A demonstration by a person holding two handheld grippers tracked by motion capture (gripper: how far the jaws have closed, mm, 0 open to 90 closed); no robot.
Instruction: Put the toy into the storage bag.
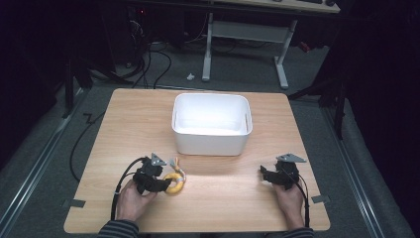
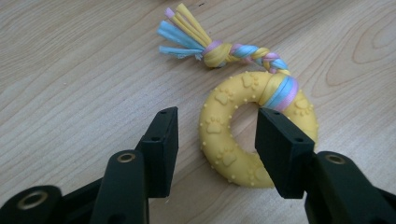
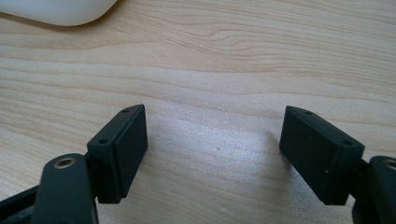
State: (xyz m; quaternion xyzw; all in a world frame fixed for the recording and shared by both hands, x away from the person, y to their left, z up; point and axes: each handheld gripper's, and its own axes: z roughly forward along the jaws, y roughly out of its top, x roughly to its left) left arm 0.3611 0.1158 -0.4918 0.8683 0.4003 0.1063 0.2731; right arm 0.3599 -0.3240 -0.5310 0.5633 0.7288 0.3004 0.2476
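A yellow rubber ring toy (image 2: pixel 224 140) with paw prints and a braided blue, pink and yellow rope tail (image 2: pixel 224 51) lies flat on the wooden table (image 1: pixel 223 198), left of centre near the front edge. In the high view the ring toy (image 1: pixel 174 184) sits just right of my left gripper (image 1: pixel 158 184). In the left gripper view my left gripper (image 2: pixel 217 123) stands around the ring's near side, one jaw outside it and one over its hole; a gap shows beside the ring. My right gripper (image 3: pixel 212 126) is open over bare wood at the front right (image 1: pixel 265 172).
A white plastic bin (image 1: pixel 210 134) stands in the middle of the table, beyond both grippers; its corner (image 3: pixel 60 11) shows in the right gripper view. Bare wood lies between the two hands. Cables and a desk frame are on the floor behind.
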